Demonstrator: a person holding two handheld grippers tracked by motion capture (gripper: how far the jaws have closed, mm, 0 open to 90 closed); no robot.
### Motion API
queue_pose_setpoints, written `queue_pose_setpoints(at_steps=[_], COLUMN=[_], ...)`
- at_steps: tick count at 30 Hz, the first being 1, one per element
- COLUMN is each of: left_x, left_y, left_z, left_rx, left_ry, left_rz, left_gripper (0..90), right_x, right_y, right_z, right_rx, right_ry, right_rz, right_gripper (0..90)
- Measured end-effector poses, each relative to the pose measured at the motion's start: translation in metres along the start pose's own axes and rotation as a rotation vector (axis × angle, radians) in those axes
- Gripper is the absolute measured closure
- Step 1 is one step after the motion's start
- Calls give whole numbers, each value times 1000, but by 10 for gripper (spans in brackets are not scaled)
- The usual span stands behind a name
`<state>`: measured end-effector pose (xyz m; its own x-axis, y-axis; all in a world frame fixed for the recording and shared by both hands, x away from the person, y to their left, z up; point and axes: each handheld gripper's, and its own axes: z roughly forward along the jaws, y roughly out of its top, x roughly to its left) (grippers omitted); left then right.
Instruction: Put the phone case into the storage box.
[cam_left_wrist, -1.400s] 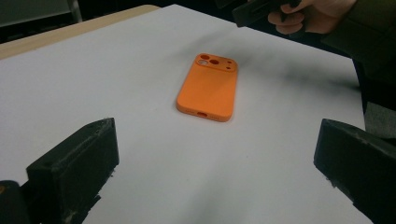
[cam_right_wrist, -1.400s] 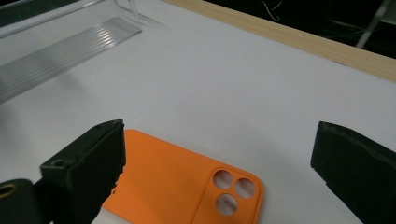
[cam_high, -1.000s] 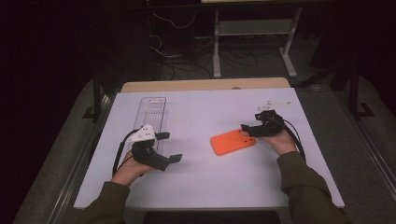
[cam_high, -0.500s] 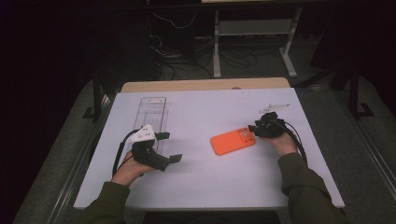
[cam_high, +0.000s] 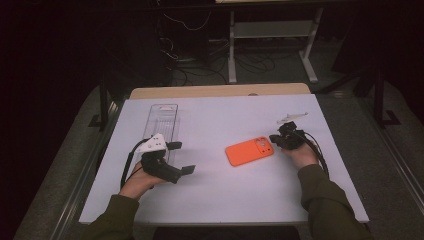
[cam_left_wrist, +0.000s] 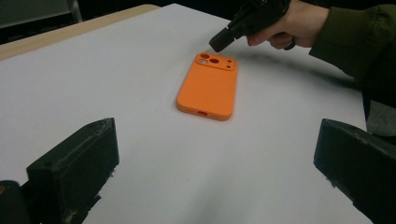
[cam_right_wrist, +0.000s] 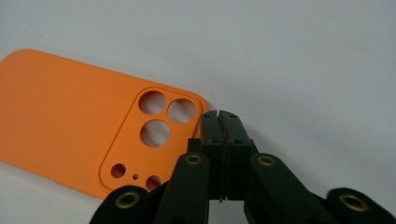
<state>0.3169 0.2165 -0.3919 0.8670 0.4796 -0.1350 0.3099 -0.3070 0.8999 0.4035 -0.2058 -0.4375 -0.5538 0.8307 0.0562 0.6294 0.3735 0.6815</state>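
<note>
An orange phone case (cam_high: 249, 151) lies flat on the white table (cam_high: 225, 200), camera holes toward the right. My right gripper (cam_high: 273, 140) sits just off that end, close to the corner by the camera holes (cam_right_wrist: 159, 116). Its jaws have just been closing and now meet at the tips (cam_right_wrist: 219, 116) with nothing between them, beside the case's edge. In the left gripper view the case (cam_left_wrist: 208, 86) lies ahead, with the right gripper (cam_left_wrist: 219, 43) hovering low at its far end. My left gripper (cam_high: 182, 157) rests at the left, open and empty, jaws wide apart (cam_left_wrist: 215, 140).
A clear plastic tray (cam_high: 164, 117) lies at the table's back left, behind the left gripper. A small white object (cam_high: 292, 117) lies behind the right hand. A wooden strip (cam_high: 220, 91) borders the far edge; a metal stand (cam_high: 272, 30) and cables stand beyond.
The right gripper's jaws have closed from wide apart to touching, staying by the case's camera end. The case and the left gripper have not moved.
</note>
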Motion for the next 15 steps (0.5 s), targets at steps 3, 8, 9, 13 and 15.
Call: queue_pose_setpoints(at_steps=[3, 8, 9, 13, 15], left_x=[0, 0, 0, 0, 0], left_y=[0, 0, 0, 0, 0], left_z=[-1, 0, 0, 0, 0], left_rx=[5, 2, 2, 5, 5], left_ry=[0, 1, 1, 2, 3], left_rz=[1, 6, 9, 10, 9], left_gripper=[0, 0, 0, 0, 0], right_x=[1, 1, 1, 1, 3], right_y=[-1, -2, -2, -2, -2], right_z=[1, 4, 5, 6, 6], right_rx=[12, 23, 23, 30, 38], right_ry=[6, 8, 7, 4, 9], right_rz=[2, -1, -8, -14, -1], right_gripper=[883, 883, 883, 883, 884])
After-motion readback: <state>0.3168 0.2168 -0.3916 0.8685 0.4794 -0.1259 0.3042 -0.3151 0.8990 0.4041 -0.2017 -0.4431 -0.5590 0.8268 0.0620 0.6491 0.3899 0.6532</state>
